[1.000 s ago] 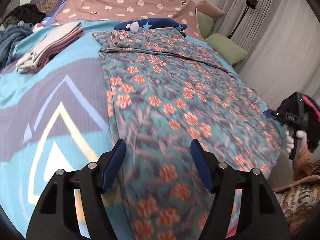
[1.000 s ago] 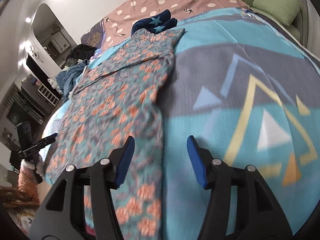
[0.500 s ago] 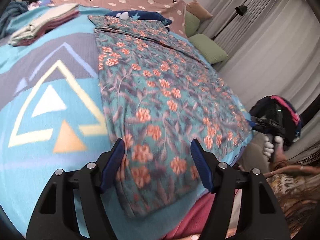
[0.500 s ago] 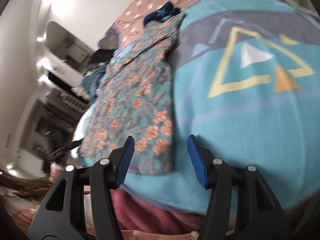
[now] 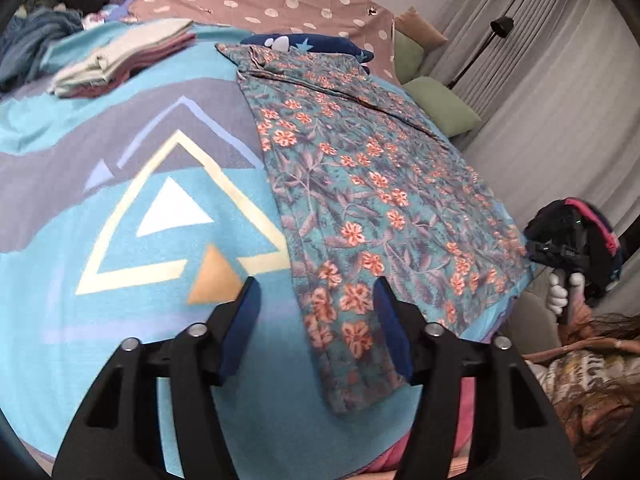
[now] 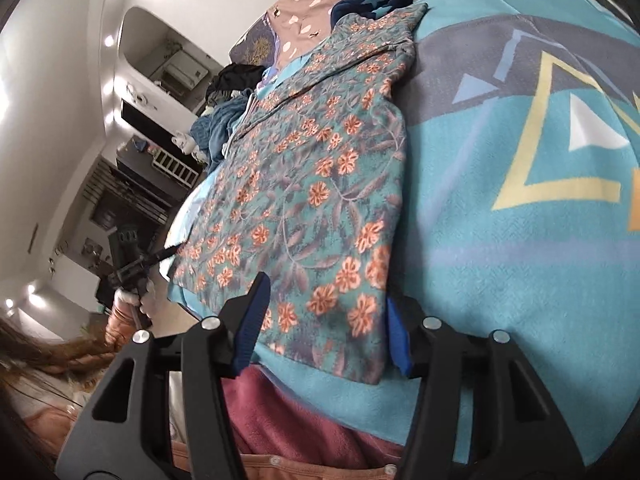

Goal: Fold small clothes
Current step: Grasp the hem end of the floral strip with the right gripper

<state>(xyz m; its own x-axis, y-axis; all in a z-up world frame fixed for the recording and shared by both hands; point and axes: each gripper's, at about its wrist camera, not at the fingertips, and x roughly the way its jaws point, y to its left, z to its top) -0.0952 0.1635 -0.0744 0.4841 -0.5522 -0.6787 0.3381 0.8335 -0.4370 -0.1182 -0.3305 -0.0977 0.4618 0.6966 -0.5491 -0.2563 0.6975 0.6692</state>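
Both grippers' jaws gape above floral garment [image 5: 372, 200].

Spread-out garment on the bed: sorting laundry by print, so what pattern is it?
Teal garment with orange flowers and greyish leaves; clearest in the left wrist view.

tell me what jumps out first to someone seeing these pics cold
The floral garment, teal with orange flowers, lies spread flat along one side of the bed. Beside it, the turquoise blanket shows a big yellow triangle outline. At the far end sits a stack of folded clothes, and both pairs of tongs, left and right, hover open over the garment's near hem.
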